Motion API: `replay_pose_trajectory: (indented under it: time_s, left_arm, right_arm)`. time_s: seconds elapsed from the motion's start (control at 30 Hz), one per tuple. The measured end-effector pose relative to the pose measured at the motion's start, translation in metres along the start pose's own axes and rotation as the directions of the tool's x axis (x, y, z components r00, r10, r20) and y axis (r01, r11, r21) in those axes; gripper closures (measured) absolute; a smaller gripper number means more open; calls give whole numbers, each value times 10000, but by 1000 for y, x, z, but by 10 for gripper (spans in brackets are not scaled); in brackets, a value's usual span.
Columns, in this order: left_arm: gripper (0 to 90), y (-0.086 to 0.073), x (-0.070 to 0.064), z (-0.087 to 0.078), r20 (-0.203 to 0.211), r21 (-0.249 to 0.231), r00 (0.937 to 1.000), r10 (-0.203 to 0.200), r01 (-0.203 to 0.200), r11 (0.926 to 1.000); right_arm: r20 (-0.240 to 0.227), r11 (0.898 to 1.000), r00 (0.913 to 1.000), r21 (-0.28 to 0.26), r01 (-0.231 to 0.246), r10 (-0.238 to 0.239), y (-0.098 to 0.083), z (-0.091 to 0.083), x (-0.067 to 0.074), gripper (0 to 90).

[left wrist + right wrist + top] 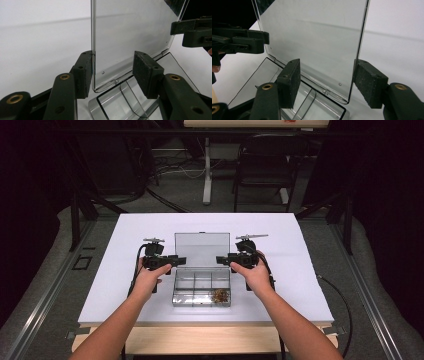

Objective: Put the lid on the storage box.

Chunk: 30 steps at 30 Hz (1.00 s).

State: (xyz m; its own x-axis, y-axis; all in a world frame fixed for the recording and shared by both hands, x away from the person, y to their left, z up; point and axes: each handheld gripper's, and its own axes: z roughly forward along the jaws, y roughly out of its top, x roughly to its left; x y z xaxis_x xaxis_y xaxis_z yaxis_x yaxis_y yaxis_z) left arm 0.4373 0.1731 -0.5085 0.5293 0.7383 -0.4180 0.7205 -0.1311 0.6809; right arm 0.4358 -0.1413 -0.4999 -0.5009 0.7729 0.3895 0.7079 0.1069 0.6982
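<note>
Box (201, 290) sits mid-desk (125, 230), lid (202, 249) upright. Your left gripper (180, 260) and right gripper (221, 260) straddle the lid's side edges, fingers (83, 73) wide, one pad of each touching or nearly so, nothing clamped. Judgement: lid open; closing or filling remains.

This looks like a lab or recording studio set up for filming handwork, not a home. A white table (125, 270) on a pale wooden frame stands in the middle of a dark room with black walls or curtains on both sides. Grey carpet (45, 285) covers the floor, with metal rails (372, 305) running along it on either side of the table. Loose cables (170, 170) lie on the floor behind, near a white stand leg (207, 170) and a black chair (265, 165). Black struts (75, 220) rise at the table's far corners.
</note>
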Motion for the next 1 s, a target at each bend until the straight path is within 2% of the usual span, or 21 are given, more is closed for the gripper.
replay_pose_trajectory:
  time_s: [0.43,0.73,0.9,1.0]
  left_arm:
    - [509,-3,-5,-6,44,-70,9996,270,-270,9996]
    - [507,-6,-6,-9,256,-200,9994,239,-234,9995]
    - [497,-7,-8,-11,248,-111,9985,489,-487,9988]
    - [491,-9,-10,-11,229,-159,9985,500,-496,9986]
  right_arm:
    - [-111,9997,9998,-155,182,-184,-4,-7,7,396]
    - [-198,9993,9993,-203,306,-310,-7,-11,10,401]
    - [-324,9991,9988,-226,352,-359,-8,-12,12,406]
    - [-317,9991,9989,-249,334,-342,-9,-12,12,410]
